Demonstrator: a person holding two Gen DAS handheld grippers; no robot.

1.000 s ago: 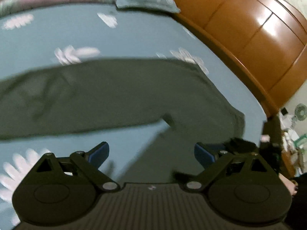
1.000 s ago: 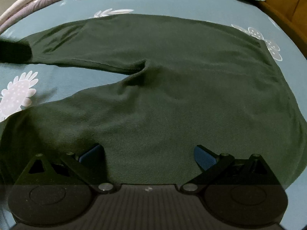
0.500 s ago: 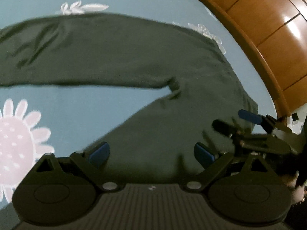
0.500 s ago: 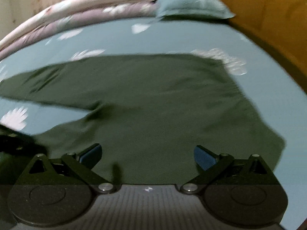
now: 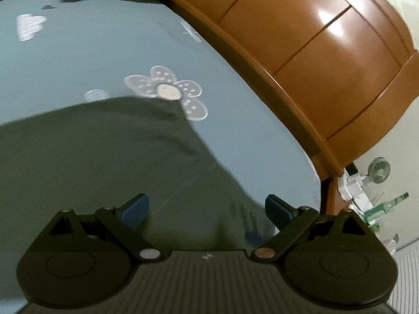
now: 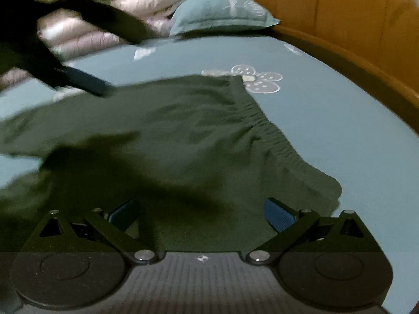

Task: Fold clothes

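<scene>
Dark green pants (image 6: 162, 136) spread flat on the blue flowery sheet (image 6: 340, 130), elastic waistband (image 6: 264, 128) toward the wooden headboard (image 5: 314, 60). Left gripper (image 5: 207, 206) wide open, nothing held, hovering low over the waist end; also visible blurry at the upper left of the right view (image 6: 78, 78), above the pants. Right gripper (image 6: 201, 212) gaping too, empty, close over the fabric near the waistband corner. Pillow (image 6: 222, 10) and quilt (image 6: 86, 34) up by the head. Fan (image 5: 378, 166) beyond the bed.
</scene>
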